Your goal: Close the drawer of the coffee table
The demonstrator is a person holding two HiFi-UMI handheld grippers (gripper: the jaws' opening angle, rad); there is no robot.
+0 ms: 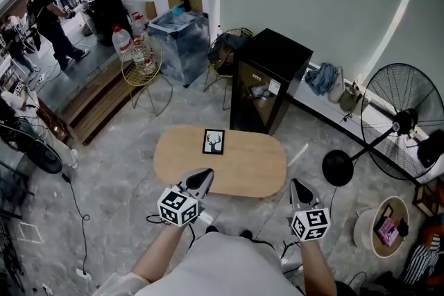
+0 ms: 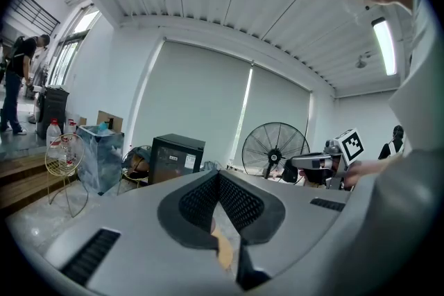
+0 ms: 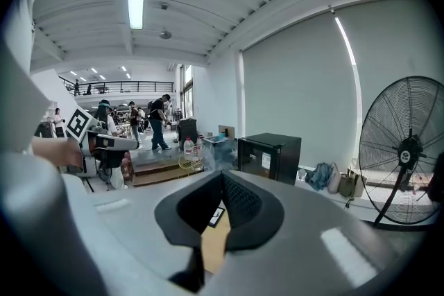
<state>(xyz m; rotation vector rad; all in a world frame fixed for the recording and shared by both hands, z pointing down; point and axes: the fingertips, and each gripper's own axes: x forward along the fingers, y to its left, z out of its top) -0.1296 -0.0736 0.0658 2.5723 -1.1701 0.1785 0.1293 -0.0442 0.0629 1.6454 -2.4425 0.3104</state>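
Note:
The oval wooden coffee table stands in front of me, seen from above; no drawer shows from this angle. A black-framed deer picture lies on its far edge. My left gripper hovers over the table's near left rim, jaws shut and empty. My right gripper hangs just off the table's near right end, also shut with nothing held. In the left gripper view the closed pads hide most of the table; a strip of wood shows below them. The right gripper view shows table wood and the picture.
A black cabinet stands just behind the table. A standing fan with a round base is at the right, a basket near it. A wire chair and wooden steps are at the back left, where people stand.

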